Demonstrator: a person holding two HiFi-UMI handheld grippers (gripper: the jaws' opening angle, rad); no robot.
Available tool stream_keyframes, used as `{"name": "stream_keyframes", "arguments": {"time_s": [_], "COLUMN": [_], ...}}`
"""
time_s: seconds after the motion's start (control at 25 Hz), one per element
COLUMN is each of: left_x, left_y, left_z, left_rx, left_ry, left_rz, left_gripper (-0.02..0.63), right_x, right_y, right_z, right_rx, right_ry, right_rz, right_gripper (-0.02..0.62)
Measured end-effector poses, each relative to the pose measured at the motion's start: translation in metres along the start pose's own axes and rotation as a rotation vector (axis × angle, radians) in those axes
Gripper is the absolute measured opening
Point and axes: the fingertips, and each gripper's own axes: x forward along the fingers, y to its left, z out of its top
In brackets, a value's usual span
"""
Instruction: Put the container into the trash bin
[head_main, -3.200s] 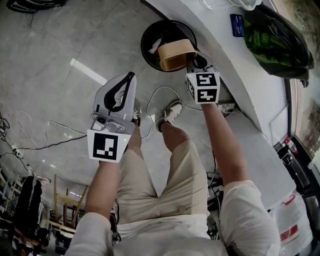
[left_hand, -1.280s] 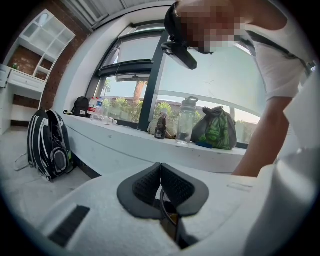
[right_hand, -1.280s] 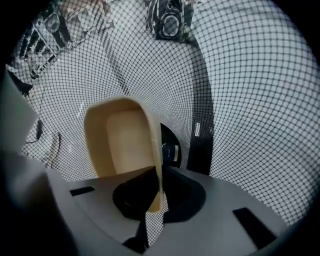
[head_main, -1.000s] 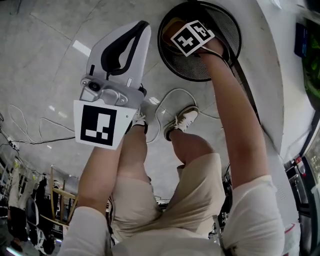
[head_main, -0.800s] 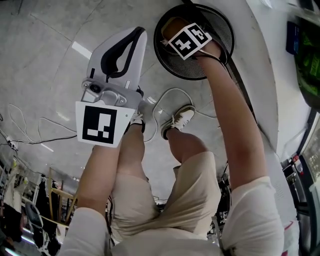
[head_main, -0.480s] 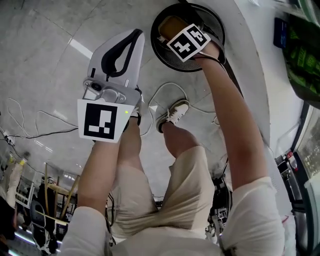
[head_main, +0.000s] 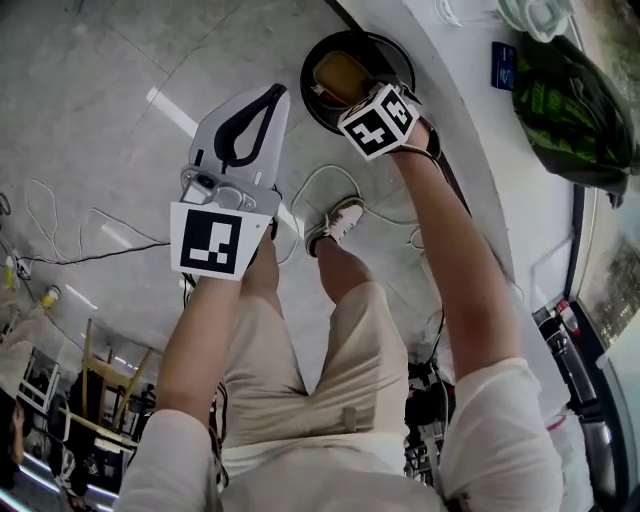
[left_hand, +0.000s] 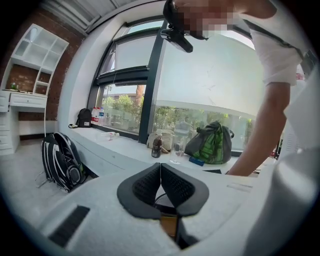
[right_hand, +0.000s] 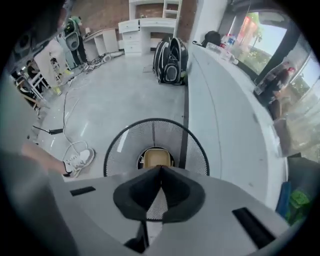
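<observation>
The tan container (right_hand: 156, 158) lies at the bottom of the round black mesh trash bin (right_hand: 125, 145), with nothing touching it. In the head view it shows as a tan patch (head_main: 340, 72) inside the bin (head_main: 398, 72). My right gripper (right_hand: 160, 169) hangs above the bin's opening and points almost straight down. Its jaws are shut and empty, and its marker cube (head_main: 378, 120) covers part of the bin's rim. My left gripper (head_main: 271, 92) is held out to the left of the bin over the floor. It is shut with nothing in it (left_hand: 160, 165).
A curved white counter (head_main: 470, 130) runs along the bin's right side, with a green bag (head_main: 565, 100) on it. A white cable (head_main: 330, 185) loops on the grey floor near the person's shoe (head_main: 335, 222). A black backpack (right_hand: 170, 62) leans against the counter further off.
The right gripper held the container at the bin's rim, reached down into the bin, and has now risen out empty. The container stays inside. The left gripper has also risen.
</observation>
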Motion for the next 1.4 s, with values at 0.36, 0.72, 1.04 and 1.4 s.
{"name": "stream_keyframes", "arguments": {"time_s": [0.36, 0.72, 1.04, 1.4], "left_x": [-0.064, -0.100, -0.136, -0.156], "left_y": [-0.033, -0.065, -0.082, -0.100], "left_z": [0.107, 0.203, 0.269, 0.347], "left_rx": [0.037, 0.076, 0.075, 0.127], "left_ry": [-0.008, -0.066, -0.110, -0.181], "left_rz": [0.005, -0.035, -0.042, -0.063], "left_gripper": [0.018, 0.018, 0.018, 0.018], "right_x": [-0.145, -0.277, -0.385, -0.485], "right_y": [-0.013, -0.035, -0.048, -0.069], "right_z": [0.012, 0.030, 0.043, 0.049], "right_rx": [0.153, 0.355, 0.490, 0.574], "right_ry": [-0.118, -0.286, -0.430, -0.583], "right_rz": [-0.026, -0.078, -0.137, -0.197], "right_gripper": [0.002, 0.002, 0.002, 0.002]}}
